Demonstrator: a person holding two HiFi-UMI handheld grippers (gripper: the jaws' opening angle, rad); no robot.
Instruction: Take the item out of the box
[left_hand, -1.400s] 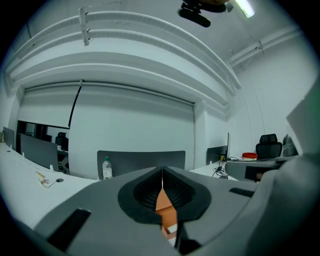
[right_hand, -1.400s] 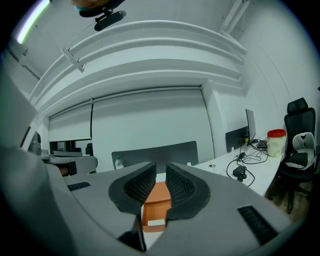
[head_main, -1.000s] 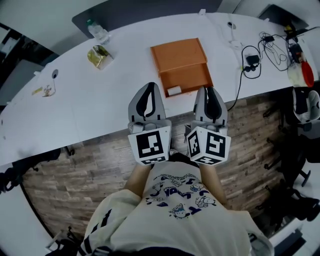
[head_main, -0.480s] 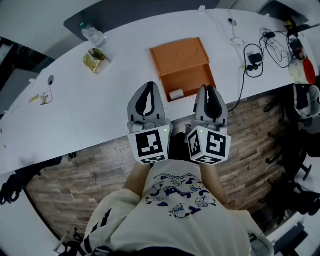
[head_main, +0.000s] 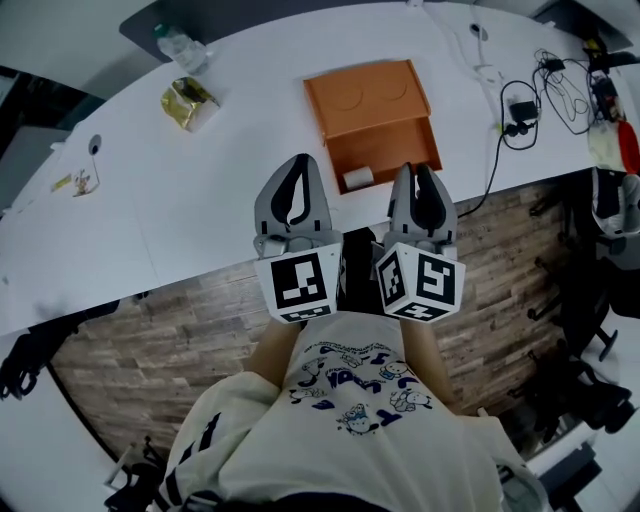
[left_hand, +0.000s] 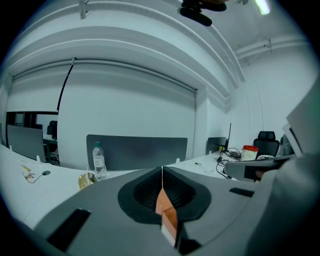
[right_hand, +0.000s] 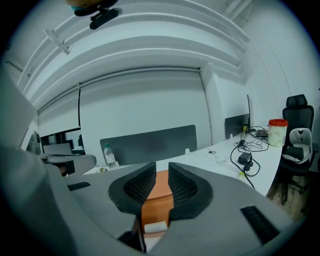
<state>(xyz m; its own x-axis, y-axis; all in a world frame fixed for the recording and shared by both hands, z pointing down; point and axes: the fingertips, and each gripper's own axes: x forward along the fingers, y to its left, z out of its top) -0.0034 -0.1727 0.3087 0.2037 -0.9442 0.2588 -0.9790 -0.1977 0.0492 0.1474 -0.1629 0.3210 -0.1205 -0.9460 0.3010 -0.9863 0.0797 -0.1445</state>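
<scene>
An open orange box (head_main: 375, 120) lies on the white table (head_main: 200, 200), its lid flipped back on the far side. A small white item (head_main: 357, 178) rests in the near left corner of the tray. Both grippers hover side by side over the table's near edge, just short of the box. My left gripper (head_main: 297, 162) is shut and empty, with a sliver of the box (left_hand: 167, 210) showing past its jaws (left_hand: 162, 170). My right gripper (head_main: 416, 170) is also shut on nothing. Past its tips (right_hand: 159, 167) I see the box (right_hand: 157, 197) and the white item (right_hand: 155, 227).
A water bottle (head_main: 175, 45) and a yellow snack packet (head_main: 188, 103) sit at the far left of the table. Black cables with a charger (head_main: 520, 105) sprawl to the right of the box. An office chair (head_main: 615, 200) stands at the right over the wood-pattern floor.
The head view has shifted, so the box and table sit lower and nearer in the frame. Both grippers stay shut, side by side, a little closer to the box.
</scene>
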